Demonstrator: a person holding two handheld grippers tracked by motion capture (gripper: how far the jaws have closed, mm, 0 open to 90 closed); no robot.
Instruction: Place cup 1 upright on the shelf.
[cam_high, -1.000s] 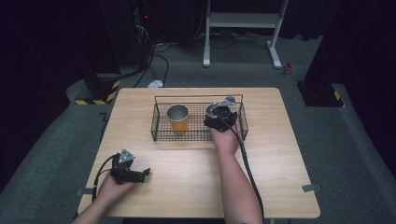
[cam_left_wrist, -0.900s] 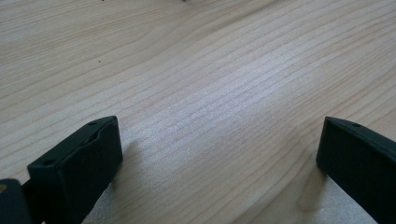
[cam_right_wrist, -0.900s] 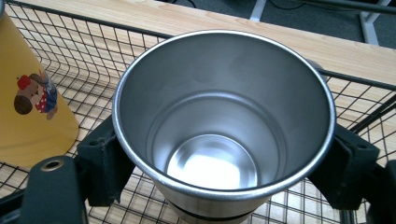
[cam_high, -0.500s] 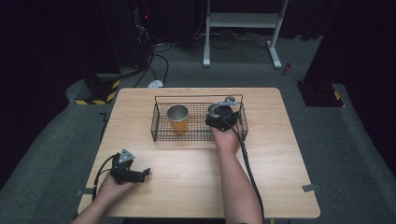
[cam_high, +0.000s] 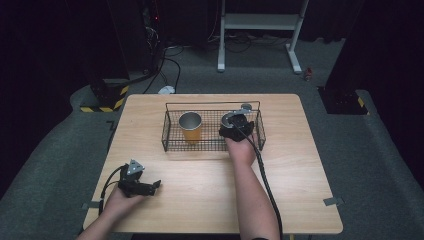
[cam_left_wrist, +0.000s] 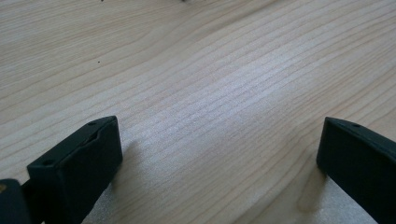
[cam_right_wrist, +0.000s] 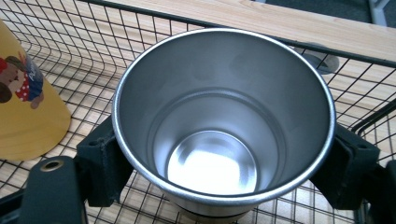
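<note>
Apparently right gripper clamps steel cup; yellow cup print unreadable.

In the right gripper view the steel cup's base ran off the bottom edge, and the yellow cup was cut by the left edge, its cartoon print half gone. From above, the right gripper hid most of that steel cup. The left gripper's 2 jaws were clipped at the bottom corners.
</note>
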